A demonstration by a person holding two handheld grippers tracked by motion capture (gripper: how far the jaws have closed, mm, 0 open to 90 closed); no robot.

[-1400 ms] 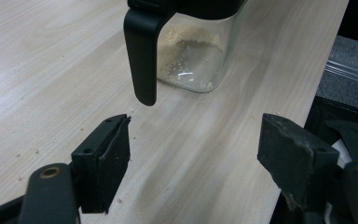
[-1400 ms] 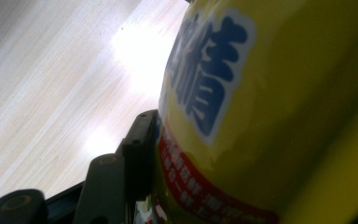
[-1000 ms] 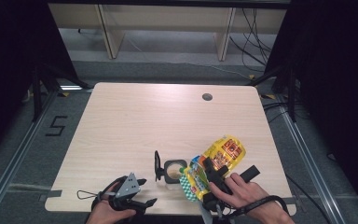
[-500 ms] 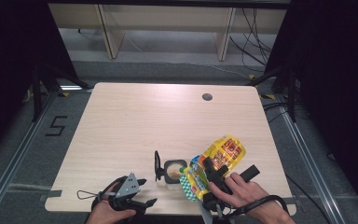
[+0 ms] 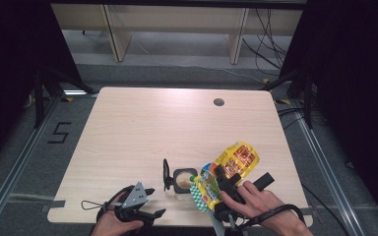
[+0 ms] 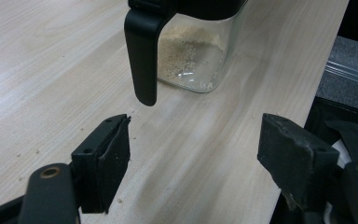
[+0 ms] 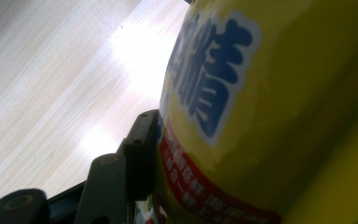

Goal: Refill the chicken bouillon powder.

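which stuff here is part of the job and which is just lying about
In the job:
- yellow bag, clamped in the right tool
- glass jar with a black handle and powder in it, in front of the open left tool

Lying about:
- the hole in the table

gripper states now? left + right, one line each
Left gripper: open, empty, jaws apart just short of the jar.
Right gripper: shut on the yellow bag.
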